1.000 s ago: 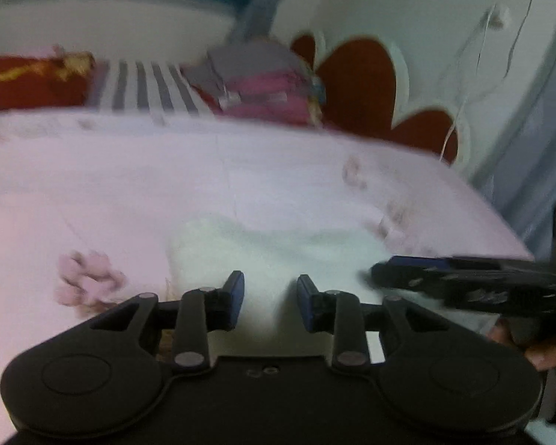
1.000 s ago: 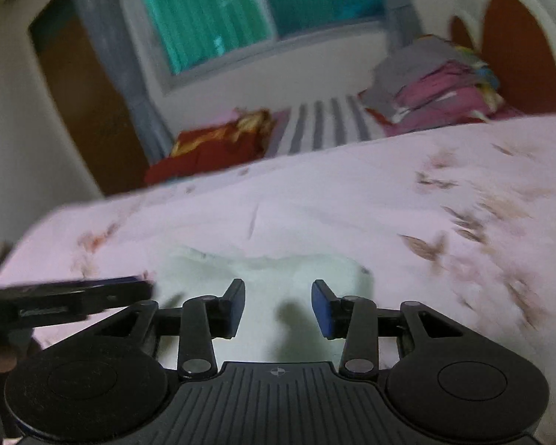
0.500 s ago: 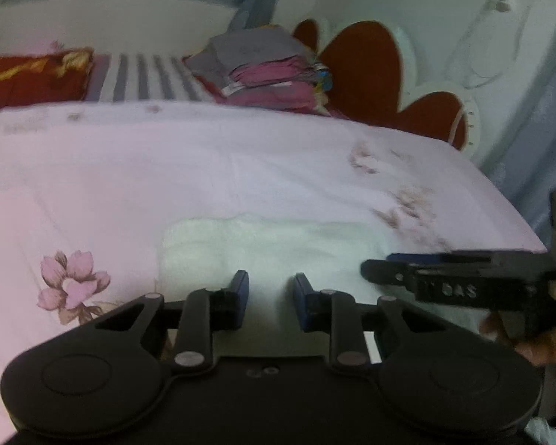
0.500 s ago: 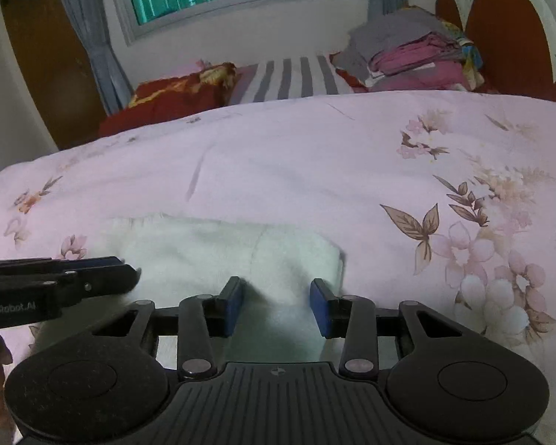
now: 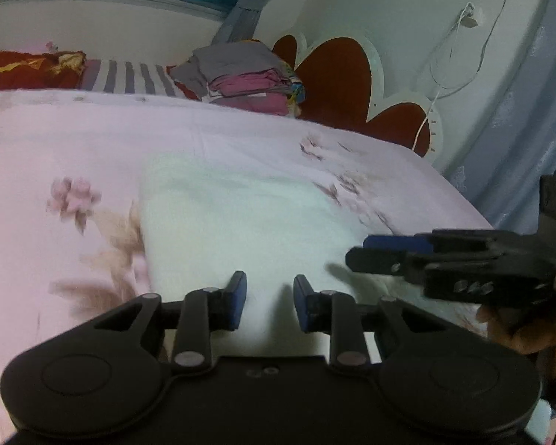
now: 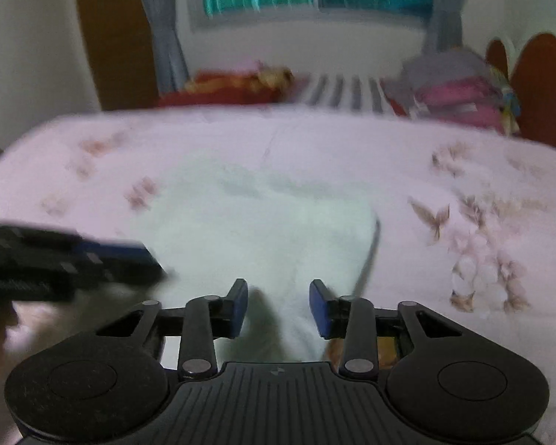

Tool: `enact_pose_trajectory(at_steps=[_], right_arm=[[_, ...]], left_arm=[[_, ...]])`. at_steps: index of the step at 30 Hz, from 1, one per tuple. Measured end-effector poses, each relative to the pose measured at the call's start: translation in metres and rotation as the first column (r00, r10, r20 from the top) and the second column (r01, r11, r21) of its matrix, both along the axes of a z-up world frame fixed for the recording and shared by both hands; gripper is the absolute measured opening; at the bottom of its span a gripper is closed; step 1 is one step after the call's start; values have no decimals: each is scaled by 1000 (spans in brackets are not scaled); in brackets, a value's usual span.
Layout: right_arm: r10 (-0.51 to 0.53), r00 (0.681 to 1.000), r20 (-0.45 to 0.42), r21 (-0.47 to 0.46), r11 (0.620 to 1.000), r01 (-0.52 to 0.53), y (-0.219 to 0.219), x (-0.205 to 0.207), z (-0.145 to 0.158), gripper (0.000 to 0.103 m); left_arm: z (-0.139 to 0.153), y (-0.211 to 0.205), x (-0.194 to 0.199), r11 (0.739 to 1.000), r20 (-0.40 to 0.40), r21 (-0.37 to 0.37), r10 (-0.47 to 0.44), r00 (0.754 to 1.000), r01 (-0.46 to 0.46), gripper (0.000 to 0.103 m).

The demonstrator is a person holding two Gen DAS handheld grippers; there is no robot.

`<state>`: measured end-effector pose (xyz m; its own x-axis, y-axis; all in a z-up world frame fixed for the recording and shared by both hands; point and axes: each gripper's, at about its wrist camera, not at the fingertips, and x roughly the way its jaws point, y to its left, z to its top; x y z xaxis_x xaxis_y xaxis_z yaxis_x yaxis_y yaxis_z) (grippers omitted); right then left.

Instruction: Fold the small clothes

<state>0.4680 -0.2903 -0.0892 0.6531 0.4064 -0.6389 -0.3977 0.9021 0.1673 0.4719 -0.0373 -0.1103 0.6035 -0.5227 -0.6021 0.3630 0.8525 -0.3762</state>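
A small white fluffy cloth [image 5: 248,222] lies flat on the pink floral bedspread [image 5: 74,141]; it also shows in the right wrist view [image 6: 263,222]. My left gripper [image 5: 270,306] is open and empty over the cloth's near edge. My right gripper [image 6: 278,307] is open and empty over the cloth's near right part. The right gripper shows side-on at the right of the left wrist view [image 5: 356,252], and the left gripper at the left of the right wrist view [image 6: 155,263]. Both views are blurred.
A stack of folded grey and pink clothes [image 5: 241,74] sits at the bed's far side by a red and white headboard [image 5: 337,74]. A striped pillow [image 5: 129,78] and a red cushion [image 5: 29,68] lie under the window. A white cable [image 5: 452,74] hangs on the wall.
Both grippers have moved forward and lower over the cloth, which now looks larger. The jaws of both have opened a little wider. The right wrist view has turned to the left.
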Motion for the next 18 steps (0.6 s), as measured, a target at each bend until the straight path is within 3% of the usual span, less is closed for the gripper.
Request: enact_pose_trajectory(at_steps=[2, 6, 8, 12, 14, 15, 16, 18], right_arm=[[46, 999, -12, 43, 998, -45, -2, -18, 7, 37], [148, 984, -99, -9, 989, -149, 7, -52, -15, 37], [149, 983, -109, -39, 987, -154, 1, -68, -26, 38], [134, 982, -134, -10, 991, -137, -20, -91, -24, 38], [132, 980, -151, -50, 989, -140, -22, -105, -24, 38], [128, 978, -167, -49, 989, -138, -24, -108, -25, 38], [109, 978, -177, -31, 993, -116, -30, -110, -22, 38], [47, 985, -168, 32, 999, -42, -44, -107, -12, 40]], left_arm=[[-7, -5, -18, 1000, -26, 15, -10, 1000, 10, 26], [-16, -2, -59, 999, -63, 28, 17, 998, -15, 26], [-15, 2, -77, 999, -73, 25, 25, 997, -23, 28], [-14, 5, -103, 998, -73, 66, 0, 997, 5, 29], [-12, 9, -107, 997, -119, 73, -22, 993, 31, 36], [-9, 15, -107, 997, -130, 79, -5, 992, 16, 49], [-5, 20, -108, 996, -113, 88, 27, 993, -17, 69], [4, 31, -106, 990, -50, 86, 114, 992, -109, 89]])
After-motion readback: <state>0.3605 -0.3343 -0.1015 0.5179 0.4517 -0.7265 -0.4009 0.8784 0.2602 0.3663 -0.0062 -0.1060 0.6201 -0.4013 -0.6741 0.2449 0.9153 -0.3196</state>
